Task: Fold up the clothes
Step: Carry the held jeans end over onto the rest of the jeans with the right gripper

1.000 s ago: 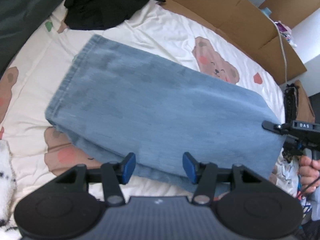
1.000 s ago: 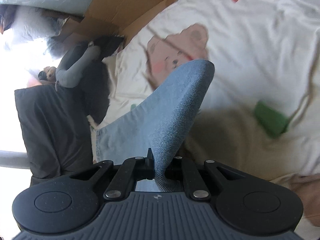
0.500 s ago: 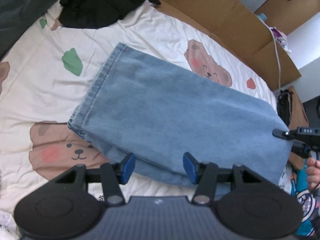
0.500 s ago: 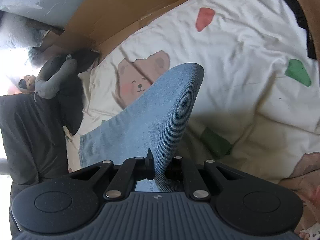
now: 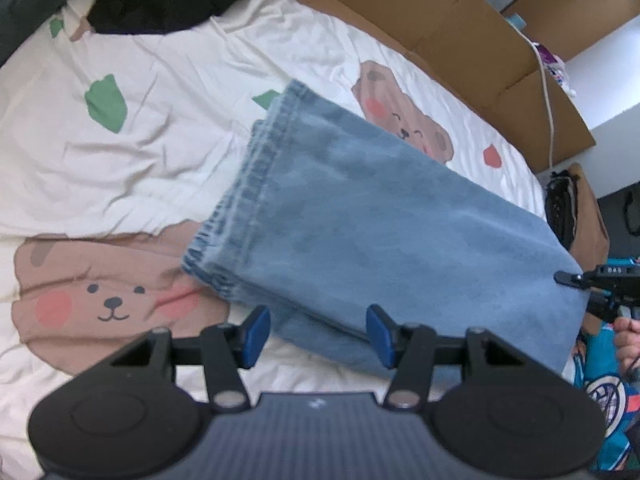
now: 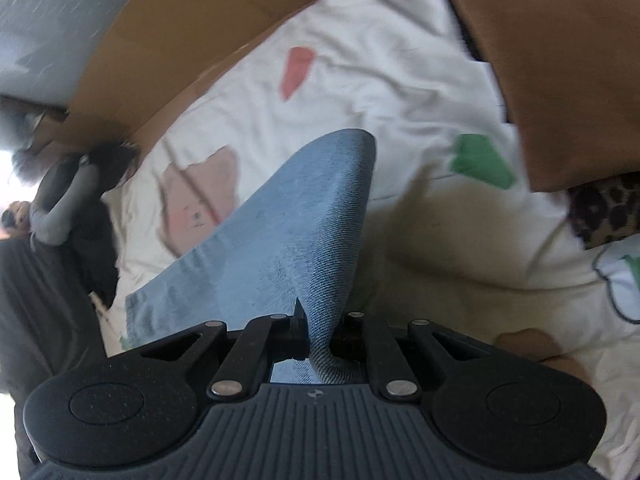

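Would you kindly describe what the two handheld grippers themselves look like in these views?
The left gripper is matte black with a ribbed grey centre, two round textured discs, silver pivot screws and blue finger pads. The right gripper has the same black body, ribbed panel and screws; from the left wrist view it shows white lettering.

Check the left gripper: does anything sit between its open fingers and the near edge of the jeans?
Nothing visible does. The left gripper stands open just above the folded jeans, whose near edge already lies between its blue fingertips, with only bear-print bedsheet around it.
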The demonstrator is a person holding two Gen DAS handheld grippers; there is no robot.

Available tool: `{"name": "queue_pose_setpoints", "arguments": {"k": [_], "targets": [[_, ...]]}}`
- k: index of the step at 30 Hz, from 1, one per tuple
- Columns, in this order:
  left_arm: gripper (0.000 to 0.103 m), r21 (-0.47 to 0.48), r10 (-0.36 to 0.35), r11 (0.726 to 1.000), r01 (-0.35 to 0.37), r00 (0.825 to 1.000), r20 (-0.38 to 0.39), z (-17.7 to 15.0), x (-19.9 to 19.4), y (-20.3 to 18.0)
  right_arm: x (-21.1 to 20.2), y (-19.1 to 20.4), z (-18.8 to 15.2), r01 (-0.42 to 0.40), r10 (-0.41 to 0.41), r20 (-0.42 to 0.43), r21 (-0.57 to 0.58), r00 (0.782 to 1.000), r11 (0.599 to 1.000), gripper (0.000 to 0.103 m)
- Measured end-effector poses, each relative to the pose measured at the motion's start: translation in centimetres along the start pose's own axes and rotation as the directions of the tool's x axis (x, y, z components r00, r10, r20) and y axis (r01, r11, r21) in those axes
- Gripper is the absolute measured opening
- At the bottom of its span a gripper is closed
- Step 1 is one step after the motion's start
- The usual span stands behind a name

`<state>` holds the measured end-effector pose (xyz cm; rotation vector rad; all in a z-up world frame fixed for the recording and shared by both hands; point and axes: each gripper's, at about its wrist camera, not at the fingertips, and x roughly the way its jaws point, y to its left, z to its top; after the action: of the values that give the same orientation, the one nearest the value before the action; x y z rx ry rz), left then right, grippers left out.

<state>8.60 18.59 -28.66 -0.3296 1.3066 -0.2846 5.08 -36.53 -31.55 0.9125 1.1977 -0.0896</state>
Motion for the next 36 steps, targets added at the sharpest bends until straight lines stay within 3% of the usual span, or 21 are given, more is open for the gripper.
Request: {"name": "queue_pose_setpoints", "arguments": {"k": [6, 8, 12, 16, 17, 21, 23, 24, 25, 26, 29, 31, 33, 35, 36], "targets": [[0.059, -0.019, -0.032, 0.999, 0.032, 0.999, 0.006, 0.1, 1.4, 0.2, 1.3, -1.7, 0.7, -0.025, 0.024, -0.029, -0.054, 0.999, 0.998, 0.006], [0.059, -0.011, -0.037, 0.999, 0.037, 0.999, 0.001, 0.1, 2.2, 0.0, 1.7, -2.8, 0.7, -0.052, 0.049, -0.042, -0.075, 0.998, 0.996, 0.015], [0.059, 0.022, -0.038, 0.999, 0.038, 0.999, 0.006, 0.3, 3.2, -0.4, 2.1, -6.4, -0.1, -0.127, 0.125, -0.037, -0.058, 0.992, 0.99, 0.023], [0.059, 0.052, -0.04, 0.998, 0.04, 0.999, -0.001, 0.8, 3.8, -0.5, 2.3, -8.9, -1.9, -0.147, 0.146, -0.026, -0.046, 0.989, 0.988, 0.051], [0.059, 0.059, -0.041, 0.997, 0.041, 0.999, -0.005, 1.0, 4.0, -0.5, 2.7, -9.6, -2.6, -0.158, 0.156, -0.043, -0.042, 0.987, 0.987, 0.053], [0.059, 0.075, -0.038, 0.996, 0.039, 0.999, -0.014, 1.2, 4.5, -0.3, 4.4, -11.5, -5.4, -0.183, 0.178, -0.149, -0.025, 0.973, 0.983, 0.052], [0.059, 0.079, -0.029, 0.996, 0.029, 1.0, -0.008, 1.2, 4.5, -0.2, 4.2, -12.2, -6.5, -0.195, 0.193, -0.146, 0.006, 0.97, 0.981, 0.052], [0.059, 0.074, -0.027, 0.997, 0.028, 1.0, -0.006, 1.1, 4.5, -0.1, 4.0, -12.3, -6.8, -0.195, 0.196, -0.137, 0.022, 0.971, 0.981, 0.041], [0.059, 0.064, -0.028, 0.998, 0.028, 1.0, -0.005, 1.1, 4.4, 0.0, 3.6, -12.3, -7.2, -0.186, 0.187, -0.128, 0.023, 0.974, 0.982, 0.019], [0.059, 0.054, -0.028, 0.998, 0.028, 1.0, -0.005, 1.1, 4.4, 0.1, 3.1, -11.9, -7.4, -0.172, 0.171, -0.116, 0.003, 0.978, 0.985, 0.008], [0.059, 0.047, -0.014, 0.999, 0.014, 1.0, -0.001, 1.2, 3.8, 0.3, 1.3, -10.1, -8.3, -0.13, 0.126, -0.068, -0.069, 0.99, 0.989, 0.007], [0.058, 0.039, -0.004, 0.999, 0.004, 1.0, 0.006, 1.4, 3.2, 0.5, 0.6, -9.6, -8.5, -0.108, 0.105, -0.052, -0.054, 0.993, 0.993, 0.007], [0.056, 0.042, 0.019, 0.999, -0.021, 0.999, 0.035, 1.7, 1.9, 0.6, 0.6, -10.0, -8.6, -0.058, 0.06, -0.072, 0.031, 0.996, 0.998, 0.012], [0.056, 0.048, 0.045, 0.998, -0.048, 0.997, 0.069, 2.0, 0.4, 0.5, 0.1, -9.6, -8.7, 0.036, -0.032, -0.09, 0.04, 0.995, 0.999, 0.028], [0.056, 0.048, 0.054, 0.997, -0.058, 0.995, 0.079, 2.1, -0.4, 0.5, -0.2, -9.4, -8.8, 0.084, -0.081, -0.097, 0.035, 0.992, 0.996, 0.029]]}}
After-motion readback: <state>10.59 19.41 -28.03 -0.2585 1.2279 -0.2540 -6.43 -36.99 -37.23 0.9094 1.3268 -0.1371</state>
